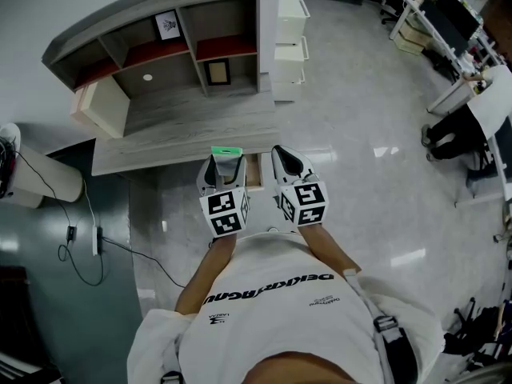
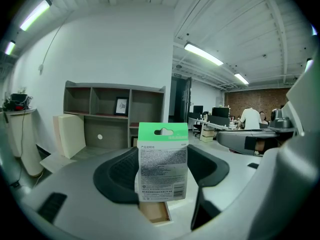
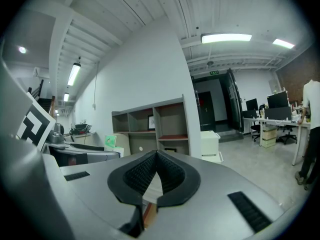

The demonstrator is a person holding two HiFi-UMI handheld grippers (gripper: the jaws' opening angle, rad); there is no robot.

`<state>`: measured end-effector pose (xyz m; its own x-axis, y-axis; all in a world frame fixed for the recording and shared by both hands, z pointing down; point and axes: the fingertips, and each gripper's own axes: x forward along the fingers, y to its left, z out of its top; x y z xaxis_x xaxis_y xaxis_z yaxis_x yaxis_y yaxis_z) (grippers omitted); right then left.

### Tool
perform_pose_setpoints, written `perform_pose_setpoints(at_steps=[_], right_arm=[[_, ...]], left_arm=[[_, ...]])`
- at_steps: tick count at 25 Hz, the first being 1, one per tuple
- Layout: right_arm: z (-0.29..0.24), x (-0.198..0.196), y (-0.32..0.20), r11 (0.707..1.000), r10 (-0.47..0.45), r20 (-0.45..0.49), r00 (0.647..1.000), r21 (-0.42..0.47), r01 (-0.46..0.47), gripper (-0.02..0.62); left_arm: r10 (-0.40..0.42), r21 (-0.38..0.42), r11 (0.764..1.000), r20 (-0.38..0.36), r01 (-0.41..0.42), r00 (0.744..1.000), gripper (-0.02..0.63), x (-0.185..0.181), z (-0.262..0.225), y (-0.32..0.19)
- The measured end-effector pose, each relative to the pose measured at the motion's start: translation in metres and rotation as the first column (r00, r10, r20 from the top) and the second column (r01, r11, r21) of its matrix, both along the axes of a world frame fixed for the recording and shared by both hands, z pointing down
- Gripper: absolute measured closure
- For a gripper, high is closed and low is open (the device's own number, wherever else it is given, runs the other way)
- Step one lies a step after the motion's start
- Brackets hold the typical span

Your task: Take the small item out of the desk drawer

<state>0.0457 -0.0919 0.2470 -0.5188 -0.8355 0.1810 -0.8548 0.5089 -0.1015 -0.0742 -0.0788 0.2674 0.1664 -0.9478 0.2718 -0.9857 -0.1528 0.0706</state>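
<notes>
My left gripper (image 1: 223, 165) is shut on a small packet (image 1: 226, 151) with a green top and a white printed label. It holds the packet upright above the front edge of the grey desk (image 1: 184, 126). In the left gripper view the packet (image 2: 162, 161) stands between the two dark pads. A small wooden drawer (image 1: 254, 173) is pulled out of the desk front, between the two grippers and lower than the packet; it also shows as the drawer (image 2: 153, 211) under the left jaws. My right gripper (image 1: 283, 157) is just right of the drawer; the right gripper (image 3: 156, 154) is shut with nothing in it.
A shelf unit (image 1: 172, 42) with a framed picture stands at the back of the desk. A white drawer cabinet (image 1: 290, 46) is at its right end and a beige panel (image 1: 102, 106) leans at its left. Cables (image 1: 80, 238) lie on the floor left. Office desks (image 1: 448, 30) fill the far right.
</notes>
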Motion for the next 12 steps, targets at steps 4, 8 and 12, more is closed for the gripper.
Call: perform_pose_setpoints(at_steps=[4, 8, 12], right_arm=[[-0.0002, -0.0014, -0.0004, 1.000, 0.001, 0.001, 1.000, 0.002, -0.001, 0.565], [0.0007, -0.0004, -0.0025, 1.000, 0.003, -0.002, 1.000, 0.005, -0.003, 0.565], [0.0007, 0.0019, -0.0062, 1.000, 0.006, -0.002, 1.000, 0.009, -0.006, 0.565]], left_arm=[[0.003, 0.004, 1.000, 0.002, -0.003, 1.000, 0.288, -0.0003, -0.0009, -0.0003], [0.009, 0.007, 1.000, 0.005, -0.009, 1.000, 0.288, 0.0013, -0.0002, -0.0021], [0.009, 0.008, 1.000, 0.006, -0.009, 1.000, 0.288, 0.0016, 0.0004, -0.0057]])
